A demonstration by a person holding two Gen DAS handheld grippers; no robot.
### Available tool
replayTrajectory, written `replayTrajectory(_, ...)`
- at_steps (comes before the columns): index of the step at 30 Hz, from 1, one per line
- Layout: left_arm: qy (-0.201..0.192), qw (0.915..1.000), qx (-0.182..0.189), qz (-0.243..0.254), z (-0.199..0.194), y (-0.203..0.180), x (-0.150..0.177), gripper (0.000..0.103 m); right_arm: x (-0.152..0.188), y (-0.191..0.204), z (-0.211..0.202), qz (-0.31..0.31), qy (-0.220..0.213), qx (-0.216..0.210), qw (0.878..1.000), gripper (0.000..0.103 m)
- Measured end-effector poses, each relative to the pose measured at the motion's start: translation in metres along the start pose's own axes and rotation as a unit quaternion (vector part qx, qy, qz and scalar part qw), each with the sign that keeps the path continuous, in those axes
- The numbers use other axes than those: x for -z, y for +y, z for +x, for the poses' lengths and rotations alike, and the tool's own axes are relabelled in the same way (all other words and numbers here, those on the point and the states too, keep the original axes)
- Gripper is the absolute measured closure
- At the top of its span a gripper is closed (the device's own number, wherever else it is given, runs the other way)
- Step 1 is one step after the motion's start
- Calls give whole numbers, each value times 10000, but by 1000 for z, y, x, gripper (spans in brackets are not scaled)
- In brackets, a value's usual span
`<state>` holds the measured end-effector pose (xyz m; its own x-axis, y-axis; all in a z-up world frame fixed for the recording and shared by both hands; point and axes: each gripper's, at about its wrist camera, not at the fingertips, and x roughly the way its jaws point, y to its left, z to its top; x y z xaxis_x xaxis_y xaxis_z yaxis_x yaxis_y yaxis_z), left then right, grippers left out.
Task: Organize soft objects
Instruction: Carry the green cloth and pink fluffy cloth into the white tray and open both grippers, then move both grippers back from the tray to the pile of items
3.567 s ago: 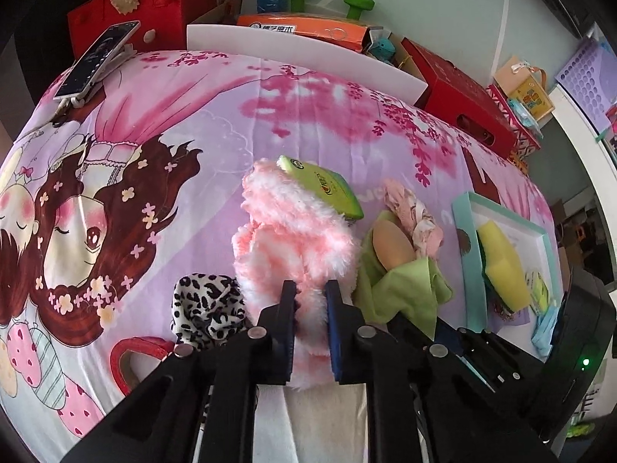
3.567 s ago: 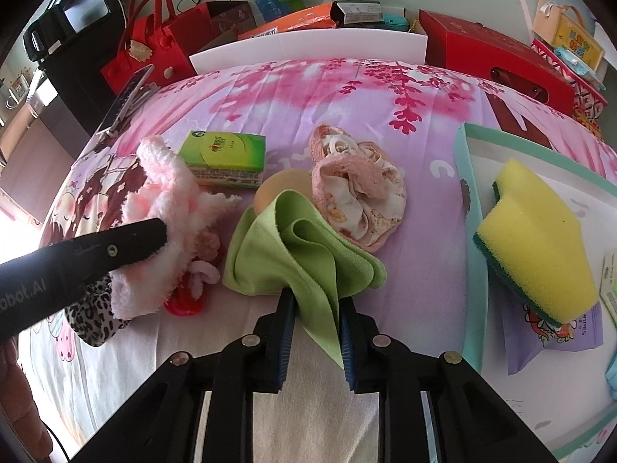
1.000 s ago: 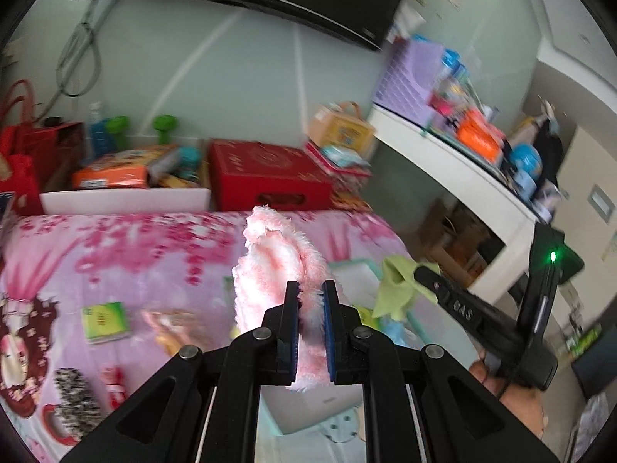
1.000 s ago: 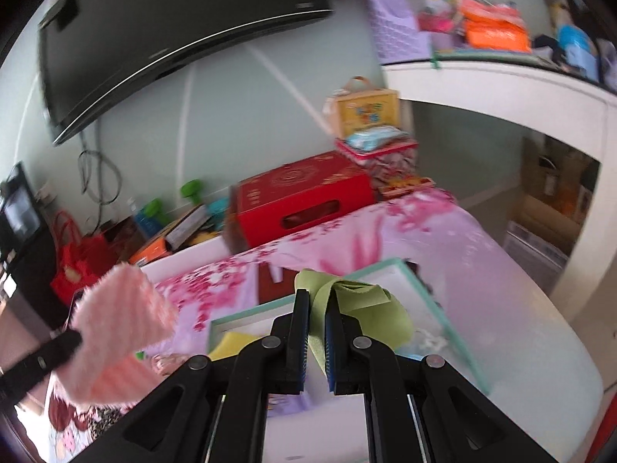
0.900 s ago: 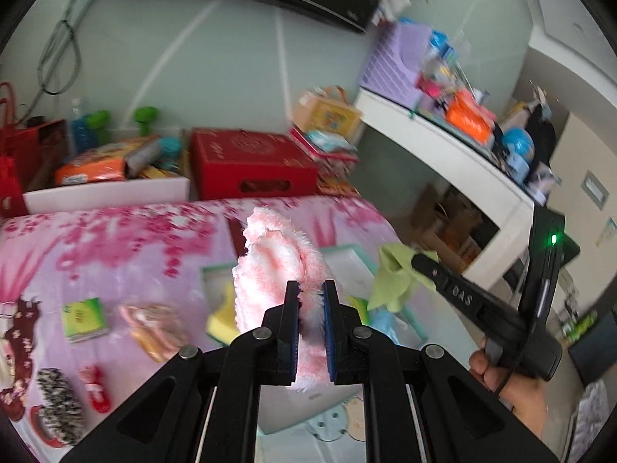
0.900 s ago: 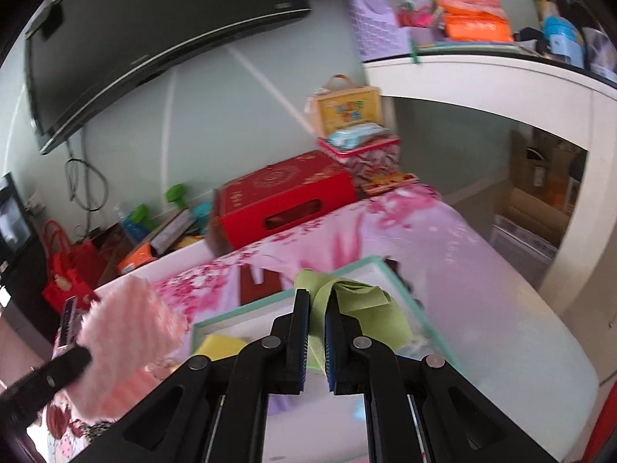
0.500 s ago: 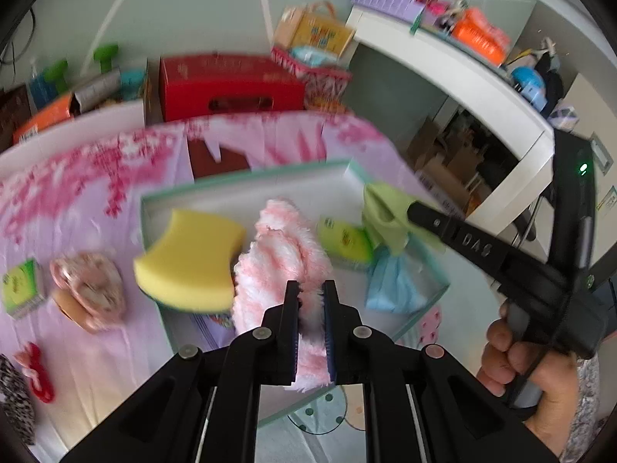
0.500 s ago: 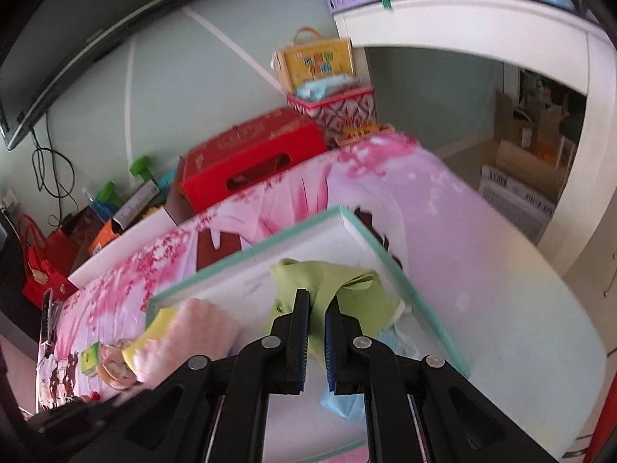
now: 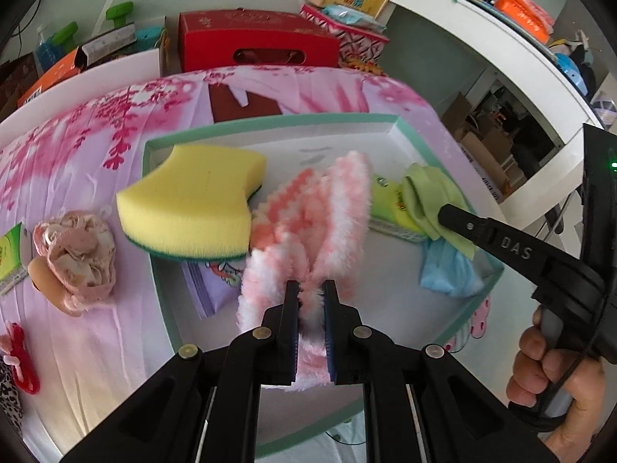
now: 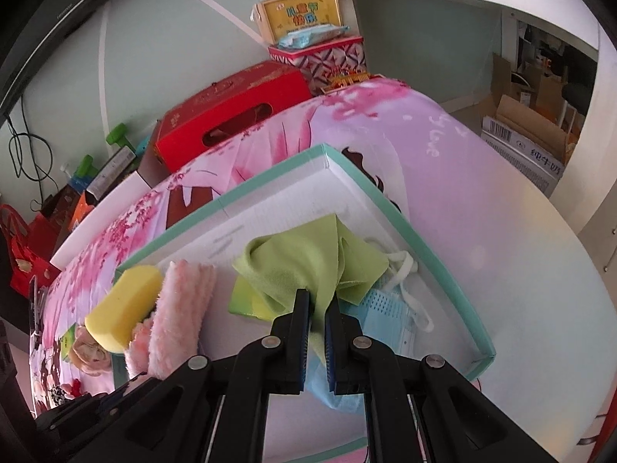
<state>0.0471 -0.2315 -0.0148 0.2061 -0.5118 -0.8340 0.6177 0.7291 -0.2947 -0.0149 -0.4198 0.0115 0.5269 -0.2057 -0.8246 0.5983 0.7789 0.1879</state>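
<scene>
Over the tray: both claws hang low, having dropped from high above the table a second ago.
Left claw: clamped on the pink towel, which now drapes into the tray just beside the sponge.
Right claw: clamped on the green cloth, above the blue mask.
Edges: the tray's right wall is near the green cloth.
Open room: bare white floor at the tray's far side.
</scene>
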Motion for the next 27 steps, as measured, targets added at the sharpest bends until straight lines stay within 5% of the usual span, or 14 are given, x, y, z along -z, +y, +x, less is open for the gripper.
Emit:
replayTrajectory(13, 59, 9999, 0, -88, -2, 4, -3, 90, 3, 3, 5, -68, 197, 142, 9997, 94)
replayTrajectory(17, 30, 9999, 12, -152, -13, 4, -6, 76, 2, 6, 0, -131, 225, 173, 9995, 94)
replayTrajectory(19, 12, 9999, -50, -123, -19, 3, -7, 68, 1, 6, -3, -137, 251, 222, 9993, 90)
replayTrajectory(22, -30, 9998, -169, -94, -30, 3, -7, 52, 0, 6, -10, -121, 245, 325, 9991, 68)
replayTrajectory(23, -59, 9997, -188, -111, -34, 4, -8, 50, 0, 6, -13, -105, 229, 351, 9991, 58)
replayTrajectory(27, -177, 9992, -317, -143, -49, 9, -9, 44, -1, 7, -20, -121, 229, 400, 9989, 45)
